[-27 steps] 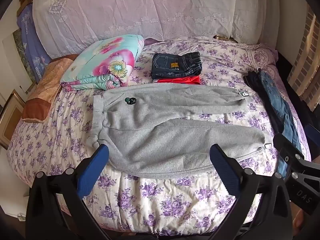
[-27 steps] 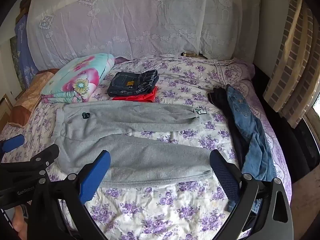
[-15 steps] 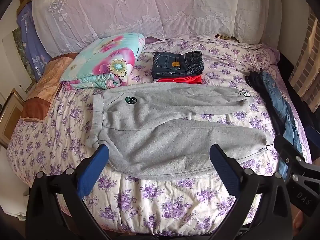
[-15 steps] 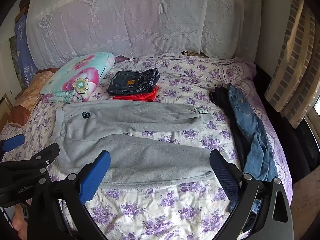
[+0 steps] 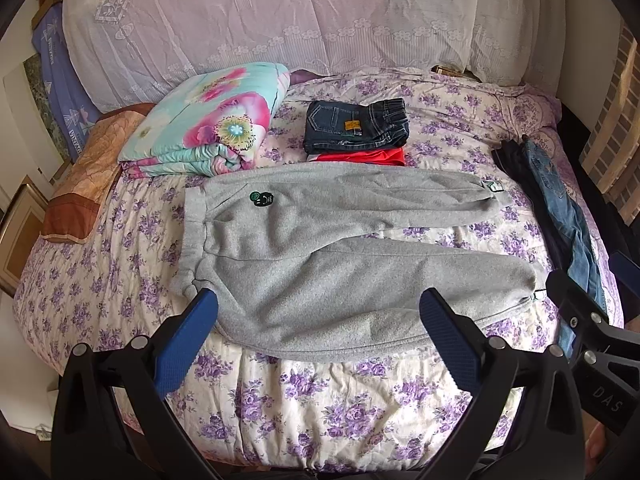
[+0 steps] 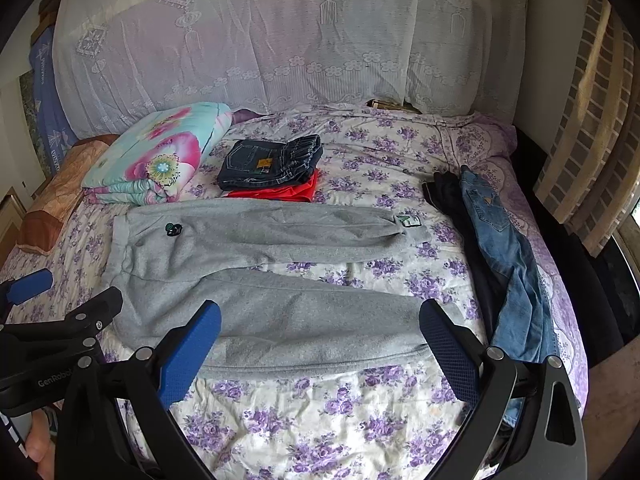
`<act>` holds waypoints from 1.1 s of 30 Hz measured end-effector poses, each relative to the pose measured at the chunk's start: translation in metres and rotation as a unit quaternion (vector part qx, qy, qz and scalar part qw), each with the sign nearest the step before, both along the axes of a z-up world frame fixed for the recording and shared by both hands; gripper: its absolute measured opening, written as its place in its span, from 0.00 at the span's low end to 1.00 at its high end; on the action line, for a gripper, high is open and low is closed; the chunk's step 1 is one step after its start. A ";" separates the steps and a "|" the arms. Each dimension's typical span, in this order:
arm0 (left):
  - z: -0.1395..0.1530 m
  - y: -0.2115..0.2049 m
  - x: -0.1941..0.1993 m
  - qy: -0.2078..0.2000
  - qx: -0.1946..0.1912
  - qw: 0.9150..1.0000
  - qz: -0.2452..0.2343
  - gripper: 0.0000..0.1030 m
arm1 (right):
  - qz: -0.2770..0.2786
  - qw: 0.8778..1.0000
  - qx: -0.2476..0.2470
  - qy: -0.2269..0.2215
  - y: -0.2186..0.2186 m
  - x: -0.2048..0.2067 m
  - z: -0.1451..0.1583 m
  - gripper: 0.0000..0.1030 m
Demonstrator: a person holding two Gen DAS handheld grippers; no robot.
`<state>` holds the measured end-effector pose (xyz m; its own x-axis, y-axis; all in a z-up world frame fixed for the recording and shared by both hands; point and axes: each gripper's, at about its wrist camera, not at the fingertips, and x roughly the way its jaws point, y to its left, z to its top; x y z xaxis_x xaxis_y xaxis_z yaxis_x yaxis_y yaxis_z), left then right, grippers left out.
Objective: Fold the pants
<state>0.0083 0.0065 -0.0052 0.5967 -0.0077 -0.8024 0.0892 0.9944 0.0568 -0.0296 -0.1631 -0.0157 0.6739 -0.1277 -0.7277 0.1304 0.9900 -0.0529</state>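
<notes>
Sweatpants (image 5: 320, 256) flat on the bed, both grippers hovering short of them.

Grey fleece, soft and thick, long axis running left-right across the floral quilt (image 5: 340, 400), waistband left, cuffs right. Left gripper (image 5: 320, 332) hangs spread wide and empty nearest the waistband; right gripper (image 6: 320, 340), equally spread, sits nearer the cuffs. Near leg lies just ahead.

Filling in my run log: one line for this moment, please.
phase: approach | left gripper: open, empty | right gripper: open, empty | grey sweatpants: flat, unfolded on bed
</notes>
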 end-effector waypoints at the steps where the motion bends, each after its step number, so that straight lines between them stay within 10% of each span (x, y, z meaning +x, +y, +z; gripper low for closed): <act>1: 0.000 0.000 0.001 0.000 0.000 1.000 0.000 0.95 | 0.000 1.000 0.000 0.000 0.000 0.000 0.000 0.97; 33: -0.013 -0.002 0.006 0.002 0.004 1.000 0.000 0.95 | 0.000 1.000 0.005 0.001 -0.002 0.002 0.001 0.97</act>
<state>0.0139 0.0050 -0.0185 0.5941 -0.0005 -0.8044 0.0886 0.9940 0.0648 -0.0276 -0.1653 -0.0152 0.6728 -0.1205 -0.7299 0.1299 0.9906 -0.0438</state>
